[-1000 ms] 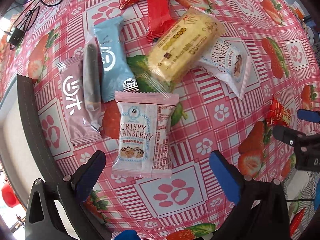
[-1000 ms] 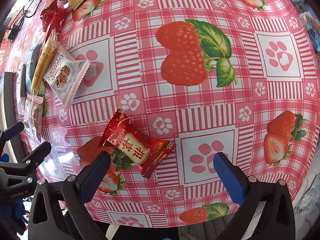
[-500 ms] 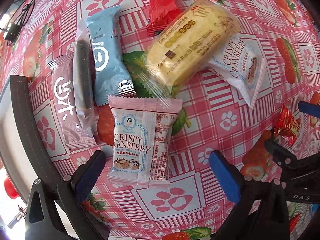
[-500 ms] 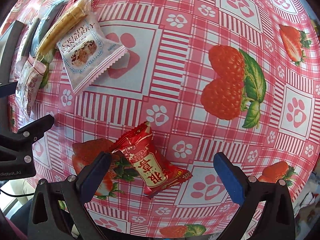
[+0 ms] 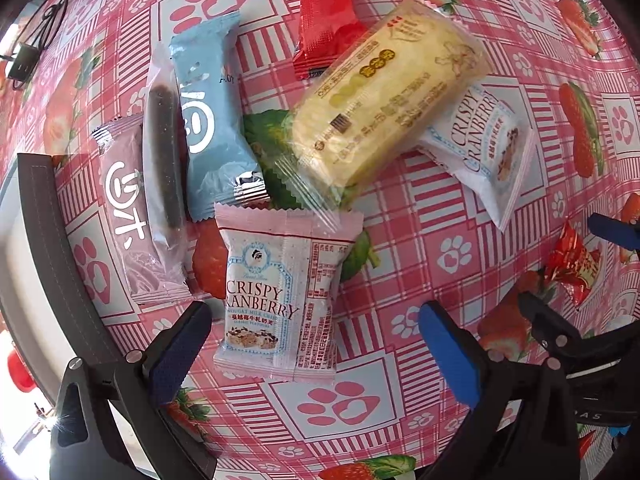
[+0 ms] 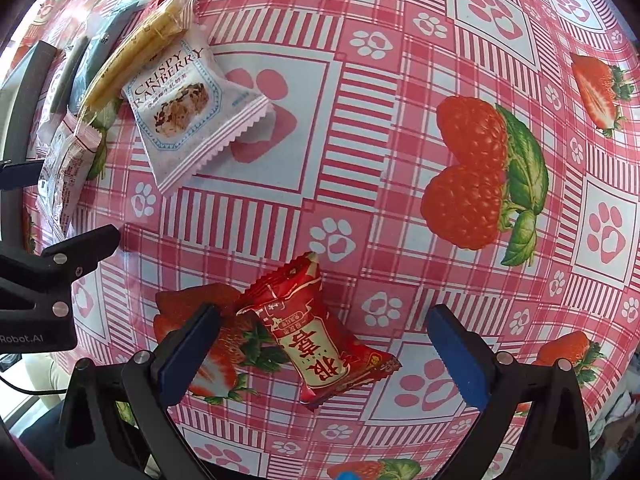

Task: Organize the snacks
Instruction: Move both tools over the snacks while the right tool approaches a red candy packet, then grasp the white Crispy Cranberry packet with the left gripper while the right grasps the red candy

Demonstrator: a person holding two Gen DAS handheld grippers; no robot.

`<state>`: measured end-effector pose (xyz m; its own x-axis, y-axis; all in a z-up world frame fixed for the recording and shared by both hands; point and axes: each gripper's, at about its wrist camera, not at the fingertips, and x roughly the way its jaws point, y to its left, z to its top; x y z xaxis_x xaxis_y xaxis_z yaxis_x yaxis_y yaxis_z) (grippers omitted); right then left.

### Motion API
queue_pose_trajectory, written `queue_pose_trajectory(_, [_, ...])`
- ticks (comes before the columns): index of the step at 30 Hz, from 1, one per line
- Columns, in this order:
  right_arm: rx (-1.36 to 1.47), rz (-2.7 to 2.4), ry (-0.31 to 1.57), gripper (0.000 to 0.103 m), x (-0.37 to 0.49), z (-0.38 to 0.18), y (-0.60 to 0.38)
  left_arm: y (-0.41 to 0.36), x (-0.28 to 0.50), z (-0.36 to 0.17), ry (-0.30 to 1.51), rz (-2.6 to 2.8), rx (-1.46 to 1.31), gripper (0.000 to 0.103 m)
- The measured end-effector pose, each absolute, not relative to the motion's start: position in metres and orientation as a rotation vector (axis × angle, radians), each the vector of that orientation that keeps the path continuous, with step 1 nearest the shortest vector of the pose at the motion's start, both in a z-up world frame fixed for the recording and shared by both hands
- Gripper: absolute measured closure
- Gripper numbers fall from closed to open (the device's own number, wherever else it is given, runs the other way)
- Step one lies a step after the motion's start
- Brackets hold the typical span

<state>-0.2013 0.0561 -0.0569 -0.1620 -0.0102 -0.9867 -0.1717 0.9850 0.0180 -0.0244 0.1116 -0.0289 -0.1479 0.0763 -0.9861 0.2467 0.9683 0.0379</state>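
Both fisheye cameras look steeply down, close over the surface (image 5: 420, 216). The left wrist view faces a cluster of packets beyond its left claw (image 5: 316, 356); the right wrist view faces open cloth beyond its right claw (image 6: 320, 356). Both views share the white cranberry packet (image 6: 188, 108) and red candy (image 5: 576, 264), and each catches the other claw at its edge.

Two Crispy Cranberry packets (image 5: 280, 300) (image 5: 486, 148)
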Motion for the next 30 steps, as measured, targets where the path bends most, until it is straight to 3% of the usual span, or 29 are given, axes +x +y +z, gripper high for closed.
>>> queue_pose_trajectory(4, [-0.127,0.143,1.754,0.000,-0.205,-0.051,0.056,0.111,-0.029,-0.026,1.702,-0.156,0.250,0.002])
queue_pose_trajectory(6, [-0.137,0.149,1.759,0.003,-0.203,-0.056,0.052,0.109,-0.032,-0.022,1.692,-0.166,0.260,0.008])
queue_pose_trajectory(8, [-0.153,0.167,1.743,0.012,-0.211,-0.050,0.062,0.105,-0.035,-0.016,1.676,-0.182,0.277,0.020])
queue_pose_trajectory(9, [-0.162,0.177,1.736,0.020,-0.216,-0.046,0.068,0.103,-0.037,-0.013,1.666,-0.189,0.284,0.024])
queue_pose_trajectory(11, [-0.178,0.189,1.726,0.036,-0.218,-0.035,0.082,0.100,-0.041,-0.007,1.648,-0.199,0.296,0.046])
queue_pose_trajectory(12, [-0.180,0.192,1.720,0.047,-0.222,-0.031,0.086,0.099,-0.043,-0.005,1.639,-0.206,0.301,0.052])
queue_pose_trajectory(13, [-0.176,0.192,1.717,0.060,-0.226,-0.027,0.090,0.099,-0.045,-0.004,1.640,-0.211,0.310,0.056])
queue_pose_trajectory(15, [-0.154,0.182,1.718,0.077,-0.237,-0.016,0.095,0.099,-0.050,-0.003,1.640,-0.224,0.322,0.058])
queue_pose_trajectory(30, [0.079,0.148,1.734,0.077,-0.285,0.025,0.076,0.144,-0.133,0.043,1.586,-0.310,0.291,0.059])
